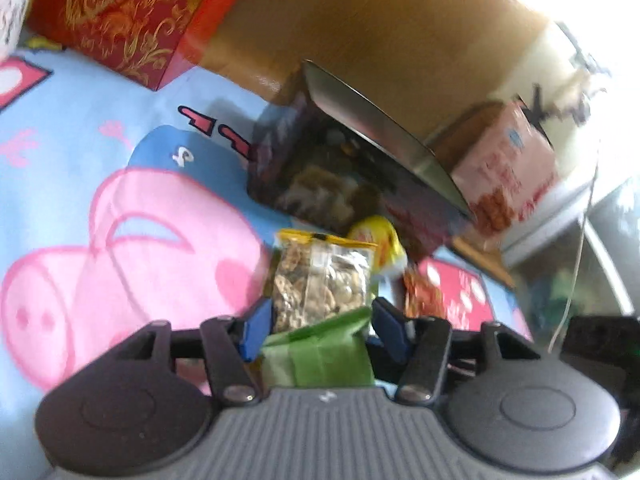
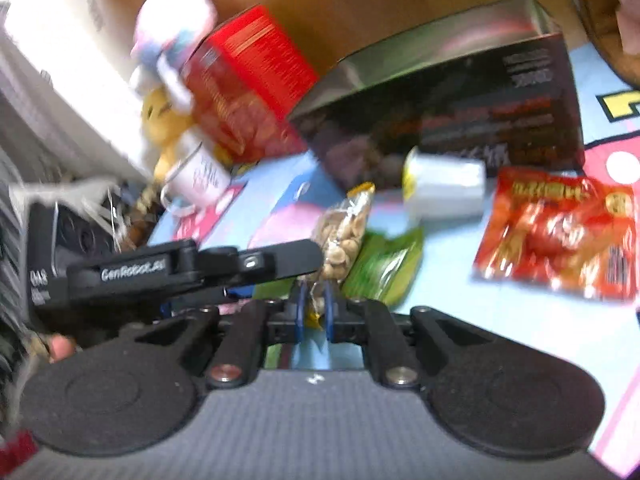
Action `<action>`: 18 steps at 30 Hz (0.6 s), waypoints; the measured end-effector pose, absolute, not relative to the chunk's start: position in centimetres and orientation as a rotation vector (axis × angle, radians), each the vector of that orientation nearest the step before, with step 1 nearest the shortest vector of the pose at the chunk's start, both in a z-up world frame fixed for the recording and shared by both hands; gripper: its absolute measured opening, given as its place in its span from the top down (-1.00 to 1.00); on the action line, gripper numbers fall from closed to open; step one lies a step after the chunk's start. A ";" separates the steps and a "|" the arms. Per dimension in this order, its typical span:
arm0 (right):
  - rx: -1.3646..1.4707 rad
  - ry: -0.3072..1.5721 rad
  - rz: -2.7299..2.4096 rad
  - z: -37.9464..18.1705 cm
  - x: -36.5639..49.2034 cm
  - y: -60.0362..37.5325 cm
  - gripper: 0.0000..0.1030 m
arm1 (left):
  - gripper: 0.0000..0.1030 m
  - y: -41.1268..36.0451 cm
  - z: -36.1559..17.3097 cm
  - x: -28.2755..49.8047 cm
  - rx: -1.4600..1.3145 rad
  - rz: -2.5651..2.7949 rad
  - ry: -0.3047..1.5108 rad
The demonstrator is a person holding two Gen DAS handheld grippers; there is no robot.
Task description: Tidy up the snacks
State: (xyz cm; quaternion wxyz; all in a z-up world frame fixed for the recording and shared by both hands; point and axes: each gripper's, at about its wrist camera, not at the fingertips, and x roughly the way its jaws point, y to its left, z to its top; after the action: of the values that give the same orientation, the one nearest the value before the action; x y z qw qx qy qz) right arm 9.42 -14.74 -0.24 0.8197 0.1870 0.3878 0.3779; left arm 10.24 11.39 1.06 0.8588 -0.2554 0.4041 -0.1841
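Observation:
My left gripper [image 1: 320, 320] has its blue fingers around a green snack packet [image 1: 320, 356], and a clear bag of nuts with a yellow top [image 1: 320, 280] stands between and just beyond them. My right gripper [image 2: 314, 312] is shut on the lower end of that nut bag [image 2: 344, 236]. The green packet [image 2: 386, 268] lies beside it in the right wrist view. The left gripper's black body [image 2: 180, 268] reaches in from the left. An open dark tin box [image 2: 440, 92] stands behind, also in the left wrist view [image 1: 340, 176].
A red snack bag [image 2: 556, 232] and a white cup with a yellow lid [image 2: 444, 184] lie on the blue cartoon blanket [image 1: 100, 140]. A red carton [image 2: 248, 80], a plush toy [image 2: 172, 28], a mug [image 2: 200, 180] and a red patterned box [image 1: 120, 12] stand behind.

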 end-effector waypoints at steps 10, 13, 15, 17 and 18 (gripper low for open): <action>0.306 0.807 0.874 -1.3 0.0 -16.9 0.68 | -0.23 10.6 0.5 1.7 -0.524 -0.503 0.838; 0.310 0.766 0.827 -0.9 -1.6 -17.9 0.56 | -0.25 11.4 1.6 0.6 -0.519 -0.484 0.797; 0.329 0.723 0.803 -0.4 -2.8 -19.2 0.50 | -0.29 12.6 2.5 -0.2 -0.550 -0.474 0.755; 0.342 0.690 0.805 0.0 -3.6 -20.0 0.48 | -0.29 13.6 3.0 -1.2 -0.566 -0.456 0.722; 0.347 0.675 0.816 0.2 -4.0 -20.2 0.46 | -0.29 14.0 3.1 -1.5 -0.569 -0.449 0.717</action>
State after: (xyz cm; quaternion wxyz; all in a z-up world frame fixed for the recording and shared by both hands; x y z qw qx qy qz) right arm -3.97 -20.17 0.18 0.8488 0.1645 0.3202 0.3872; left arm -1.53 14.04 3.14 0.8729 -0.2721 0.3431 -0.2150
